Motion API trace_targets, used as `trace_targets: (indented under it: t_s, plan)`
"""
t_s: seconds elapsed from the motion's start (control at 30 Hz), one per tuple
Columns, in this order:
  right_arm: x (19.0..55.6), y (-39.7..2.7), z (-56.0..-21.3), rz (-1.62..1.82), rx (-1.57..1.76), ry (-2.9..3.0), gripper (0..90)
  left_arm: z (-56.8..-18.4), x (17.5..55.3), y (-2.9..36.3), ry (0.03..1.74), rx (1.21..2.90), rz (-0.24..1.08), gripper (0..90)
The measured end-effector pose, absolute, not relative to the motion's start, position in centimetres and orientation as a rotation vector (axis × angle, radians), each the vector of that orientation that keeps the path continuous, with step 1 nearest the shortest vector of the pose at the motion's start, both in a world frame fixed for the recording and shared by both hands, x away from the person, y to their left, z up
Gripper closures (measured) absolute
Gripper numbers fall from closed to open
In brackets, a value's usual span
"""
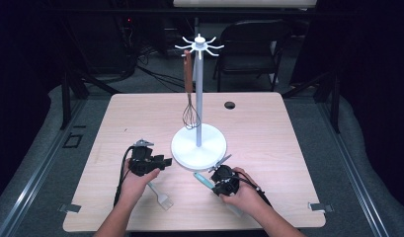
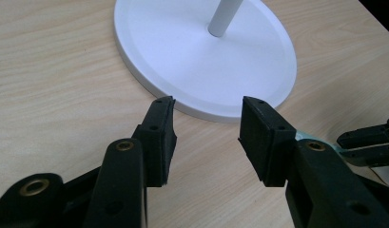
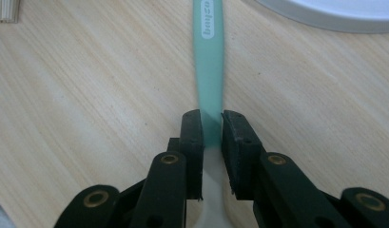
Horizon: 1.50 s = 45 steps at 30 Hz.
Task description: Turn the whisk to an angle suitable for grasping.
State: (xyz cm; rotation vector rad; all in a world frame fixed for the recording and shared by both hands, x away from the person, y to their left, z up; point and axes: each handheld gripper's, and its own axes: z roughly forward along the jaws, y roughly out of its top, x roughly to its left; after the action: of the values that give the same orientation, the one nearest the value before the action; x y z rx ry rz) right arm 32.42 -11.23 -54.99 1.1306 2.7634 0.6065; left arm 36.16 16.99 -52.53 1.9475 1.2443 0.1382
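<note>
A utensil with a teal handle [image 3: 209, 61] lies flat on the wooden table, close to the front of the white stand base [image 1: 198, 145]. My right gripper [image 3: 212, 118] is shut on this handle, one pad against each side; in the high view the right gripper [image 1: 217, 184] sits low over the teal handle [image 1: 203, 178]. My left gripper [image 2: 206, 135] is open with nothing between its jaws, pointing at the rim of the stand base [image 2: 206, 52]. In the high view the left gripper [image 1: 165, 162] hovers just left of the base. A whisk [image 1: 190, 116] with a brown handle hangs from the stand's top hooks.
A pale brush [image 1: 161, 197] lies on the table beside the left hand; its bristles [image 3: 4, 10] show at the right gripper view's corner. The stand's pole [image 1: 199, 98] rises mid-table. A cable hole [image 1: 229, 105] sits at the back. A chair [image 1: 254, 44] stands behind the table.
</note>
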Motion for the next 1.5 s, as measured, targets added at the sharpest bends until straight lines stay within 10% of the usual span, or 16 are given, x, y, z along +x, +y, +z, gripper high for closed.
trace_targets:
  t_s: [1.2,1.5]
  plan:
    - [32.3,-11.7,-54.0,0.785,1.102,2.73,90.0,-53.3,35.6,15.2,1.172,1.96,0.038,48.7]
    - [32.4,-11.3,-55.1,0.749,1.062,2.711,76.9,-53.9,35.5,14.5,1.161,1.973,0.014,48.4]
